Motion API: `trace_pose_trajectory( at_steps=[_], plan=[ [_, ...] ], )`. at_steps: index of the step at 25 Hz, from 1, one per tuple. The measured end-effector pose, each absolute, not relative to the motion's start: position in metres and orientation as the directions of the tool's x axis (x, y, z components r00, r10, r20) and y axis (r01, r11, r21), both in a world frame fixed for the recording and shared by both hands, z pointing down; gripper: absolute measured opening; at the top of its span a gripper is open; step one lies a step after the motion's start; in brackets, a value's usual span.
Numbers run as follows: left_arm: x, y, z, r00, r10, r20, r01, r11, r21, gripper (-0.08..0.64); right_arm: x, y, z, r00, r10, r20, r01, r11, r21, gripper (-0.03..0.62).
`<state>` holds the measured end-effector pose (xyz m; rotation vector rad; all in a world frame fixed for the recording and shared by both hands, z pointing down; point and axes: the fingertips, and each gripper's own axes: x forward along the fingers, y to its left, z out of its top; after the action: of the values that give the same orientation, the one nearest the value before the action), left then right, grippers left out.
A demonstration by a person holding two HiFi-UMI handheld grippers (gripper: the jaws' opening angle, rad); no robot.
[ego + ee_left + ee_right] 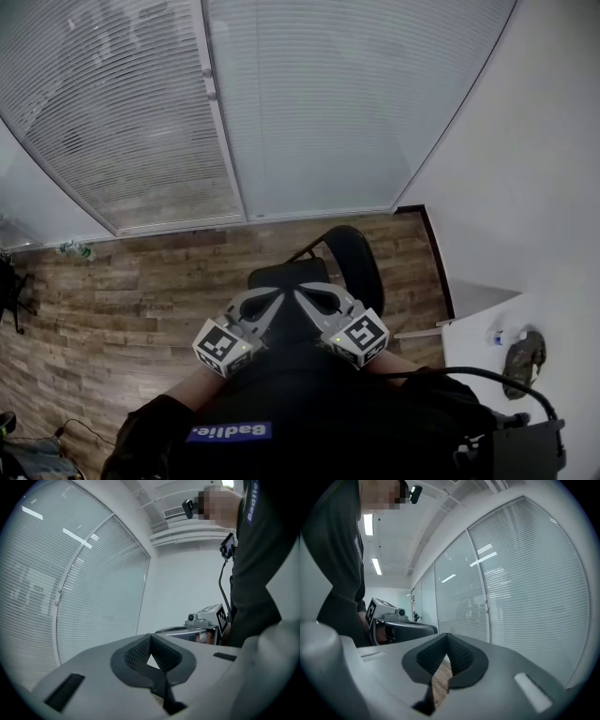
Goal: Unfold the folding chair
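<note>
**Ana:** What is the left hand-held gripper (274,300) doing?

**Ben:** Its two jaws are pressed together. Nothing is between them. The person holds it close to their body.

**Ana:** Where is the folding chair (354,255)?

**Ben:** It stands on the wood floor (141,281), just past the gripper tips and near the white wall. The grippers hide part of it.

**Ana:** Is it open?

**Ben:** I see a flat dark part and a round dark part behind it. That may be the seat down and the back up, but I can't be sure. So this could be before taking hold of a shut chair, or after letting go of an open one.

**Ana:** And the right hand-held gripper (309,300)?

**Ben:** Its jaws are together too, and it holds nothing. Its tip is just beside the left one.

**Ana:** What would a next move need?

**Ben:** No gripper has the chair now. To take hold of it, the jaws must come apart.
</note>
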<state>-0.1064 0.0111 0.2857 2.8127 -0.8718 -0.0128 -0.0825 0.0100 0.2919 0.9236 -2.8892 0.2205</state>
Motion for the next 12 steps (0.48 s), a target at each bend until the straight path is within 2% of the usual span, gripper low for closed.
trace_pose_trajectory(
  at_steps=[12],
  plan=[
    [-0.1059,0.0162,0.2864,0.824,-0.564,0.056,-0.564,-0.805,0.185,0.005,-0.0778,0.0127,0.295,-0.801,-0.582,0.14,-0.598,0.79,-0.134,0.002]
  ],
)
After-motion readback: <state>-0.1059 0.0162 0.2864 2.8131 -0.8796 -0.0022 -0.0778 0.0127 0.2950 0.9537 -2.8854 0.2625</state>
